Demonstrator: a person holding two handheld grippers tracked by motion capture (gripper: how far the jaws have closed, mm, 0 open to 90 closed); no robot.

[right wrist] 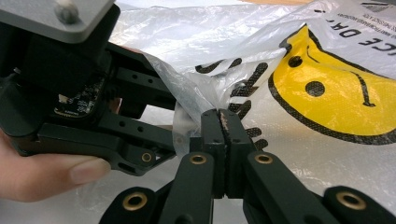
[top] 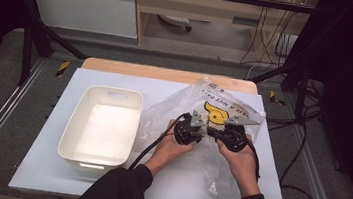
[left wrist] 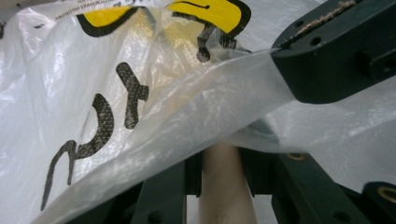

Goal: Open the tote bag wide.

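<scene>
A person's 2 hand-held grippers meet at the edge of a clear plastic bag printed with a yellow smiley face (black lettering runs along its top), apparently in the step of pulling its mouth open. In the right gripper view, the right gripper has its 2 jaws pressed together on a fold of the bag's film, the printed face lying just beyond and to the right of the fingertips. The left gripper, seen there at close quarters, has a sheet of the same film passing between its jaws; in its own view the film drapes over them, so whether they are clamped cannot be told. The bag rests on the white table, beside an empty white bin that stands well apart from both grippers. The next move likely calls for drawing the 2 layers apart without tearing the thin film.
</scene>
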